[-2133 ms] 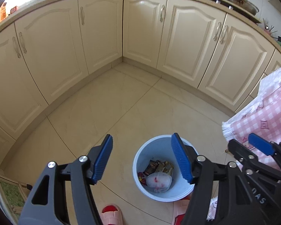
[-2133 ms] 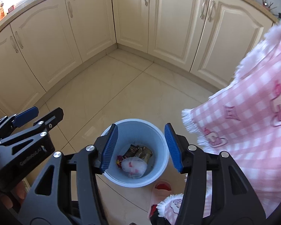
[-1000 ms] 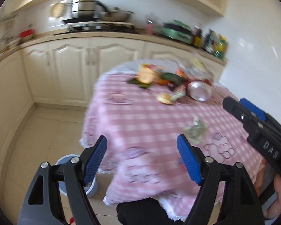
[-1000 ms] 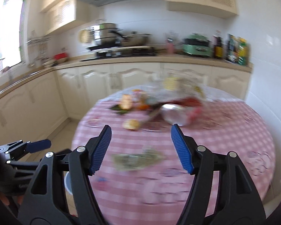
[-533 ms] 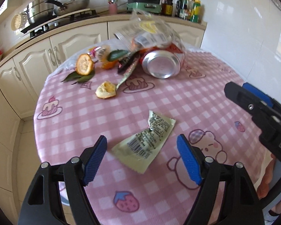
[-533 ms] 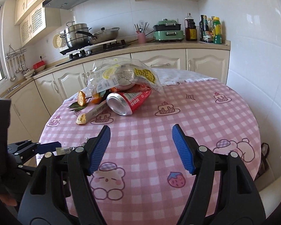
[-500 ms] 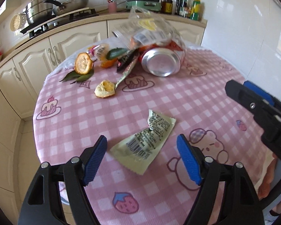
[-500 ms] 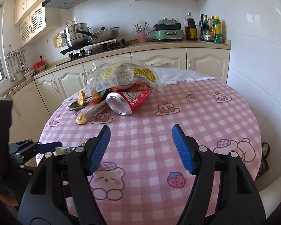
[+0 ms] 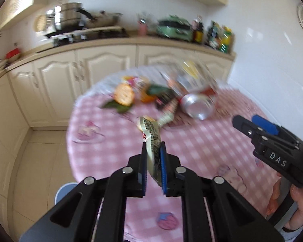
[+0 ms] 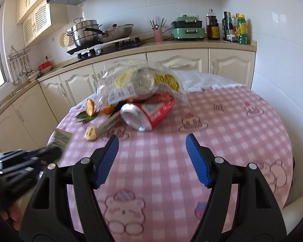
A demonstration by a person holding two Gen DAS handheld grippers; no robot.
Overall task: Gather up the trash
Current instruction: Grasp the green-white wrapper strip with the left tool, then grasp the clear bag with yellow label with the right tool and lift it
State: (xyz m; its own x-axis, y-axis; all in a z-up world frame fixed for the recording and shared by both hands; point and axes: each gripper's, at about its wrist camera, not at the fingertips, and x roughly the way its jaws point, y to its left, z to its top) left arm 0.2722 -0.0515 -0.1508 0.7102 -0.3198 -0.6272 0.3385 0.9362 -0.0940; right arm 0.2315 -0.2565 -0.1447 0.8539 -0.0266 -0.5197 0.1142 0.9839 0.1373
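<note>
A pale green snack wrapper (image 9: pixel 150 133) stands up off the pink checked tablecloth (image 9: pixel 202 141), pinched between the blue pads of my left gripper (image 9: pixel 153 147), whose jaws are closing on it. The right wrist view shows the same wrapper (image 10: pixel 61 137) at the left table edge, in the blurred left gripper (image 10: pixel 48 151). My right gripper (image 10: pixel 152 141) hangs open over the cloth with nothing between its fingers, a short way in front of a red drink can (image 10: pixel 149 113) lying on its side. Behind the can lie a clear plastic bag (image 10: pixel 139 82), orange halves (image 10: pixel 89 106) and a peel (image 10: pixel 90 134).
A blue bin (image 9: pixel 63 191) shows on the floor below the table's left edge. Cream cabinets and a counter with pots, a green cooker and bottles (image 10: pixel 232 30) run behind the round table. A hand (image 9: pixel 299 197) holds the right gripper's handle.
My left gripper's jaws have closed on the wrapper that lay flat between them, and it now stands up off the cloth. That view has pulled back and blurred. The right gripper has barely shifted.
</note>
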